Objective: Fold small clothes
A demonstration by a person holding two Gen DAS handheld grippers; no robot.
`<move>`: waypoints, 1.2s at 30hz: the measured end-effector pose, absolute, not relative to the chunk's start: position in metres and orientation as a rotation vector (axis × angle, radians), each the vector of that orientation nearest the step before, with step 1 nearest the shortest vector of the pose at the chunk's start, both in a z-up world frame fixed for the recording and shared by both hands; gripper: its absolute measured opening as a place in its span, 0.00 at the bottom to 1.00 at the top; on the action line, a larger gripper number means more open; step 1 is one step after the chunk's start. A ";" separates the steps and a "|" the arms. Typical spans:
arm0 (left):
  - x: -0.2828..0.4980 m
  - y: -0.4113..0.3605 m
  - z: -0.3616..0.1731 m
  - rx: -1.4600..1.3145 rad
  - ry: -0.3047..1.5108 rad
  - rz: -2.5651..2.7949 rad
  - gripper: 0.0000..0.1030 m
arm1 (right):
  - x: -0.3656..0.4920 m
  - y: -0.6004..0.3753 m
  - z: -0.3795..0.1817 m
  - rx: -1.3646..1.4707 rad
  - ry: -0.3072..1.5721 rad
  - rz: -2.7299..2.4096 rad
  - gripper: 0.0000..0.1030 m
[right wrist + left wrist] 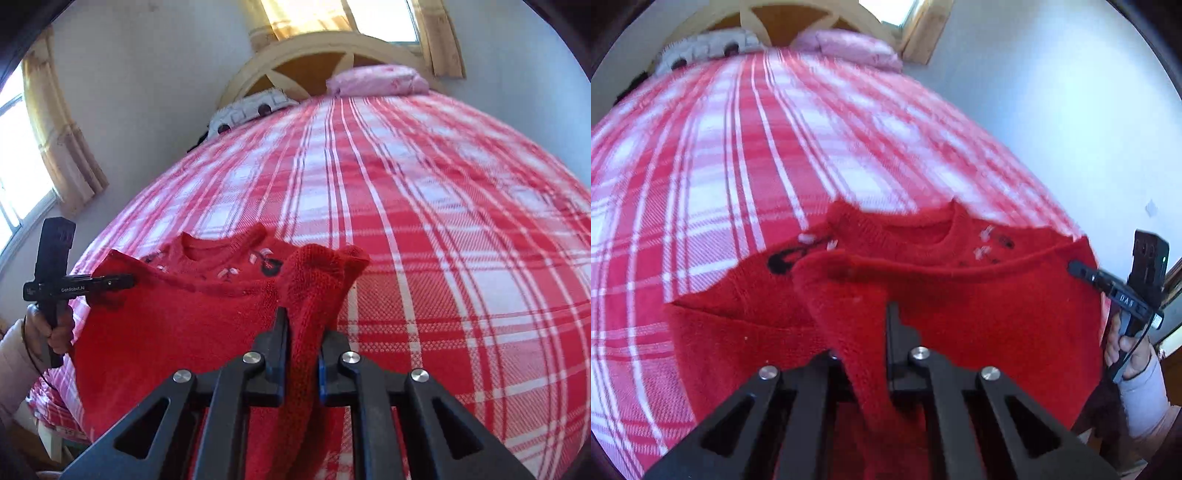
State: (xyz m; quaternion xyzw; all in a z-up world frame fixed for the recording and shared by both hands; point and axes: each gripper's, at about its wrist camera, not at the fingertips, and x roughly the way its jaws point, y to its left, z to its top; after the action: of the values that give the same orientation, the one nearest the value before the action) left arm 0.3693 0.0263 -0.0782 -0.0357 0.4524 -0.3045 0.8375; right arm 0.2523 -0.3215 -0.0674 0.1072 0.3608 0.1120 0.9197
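Note:
A small red knitted sweater (979,314) with cherry embroidery by its neckline lies near the edge of the bed, its neck towards the headboard. In the left wrist view my left gripper (864,317) is shut on a bunched fold of the sweater's left side; one finger (892,314) shows and the other is under the knit. My right gripper (1075,266) pinches the sweater's right edge. In the right wrist view the right gripper (304,325) is shut on a raised sleeve of the sweater (177,332). The left gripper (129,280) bites the opposite shoulder.
The bed carries a red and white plaid blanket (443,221). A pink pillow (376,79) and a white patterned pillow (251,107) lie by the wooden headboard (314,48). Curtained windows (55,129) flank the bed. A person's hand (55,332) holds the left gripper's handle.

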 end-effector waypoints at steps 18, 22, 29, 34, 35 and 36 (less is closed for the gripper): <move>0.288 0.046 0.012 -0.031 0.663 -0.518 0.05 | 0.253 -0.321 -0.069 0.258 0.772 0.151 0.13; 0.304 0.045 -0.015 -0.027 0.729 -0.478 0.05 | 0.242 -0.346 -0.081 0.379 0.781 0.136 0.13; 0.310 0.049 -0.028 -0.036 0.754 -0.453 0.05 | 0.252 -0.337 -0.074 0.339 0.772 0.248 0.59; 0.313 0.046 -0.035 -0.044 0.779 -0.437 0.05 | 0.286 -0.313 -0.097 0.289 0.846 0.311 0.33; 0.313 0.046 -0.036 -0.043 0.784 -0.432 0.05 | 0.290 -0.308 -0.099 0.263 0.855 0.315 0.14; 0.313 0.048 -0.037 -0.048 0.792 -0.424 0.05 | 0.290 -0.304 -0.099 0.230 0.853 0.307 0.14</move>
State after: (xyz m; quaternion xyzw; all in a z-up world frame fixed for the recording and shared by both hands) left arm 0.3127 0.0480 -0.0374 -0.0232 0.3826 -0.2049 0.9006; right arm 0.2898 -0.3037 -0.0989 0.1111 0.4113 0.1478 0.8925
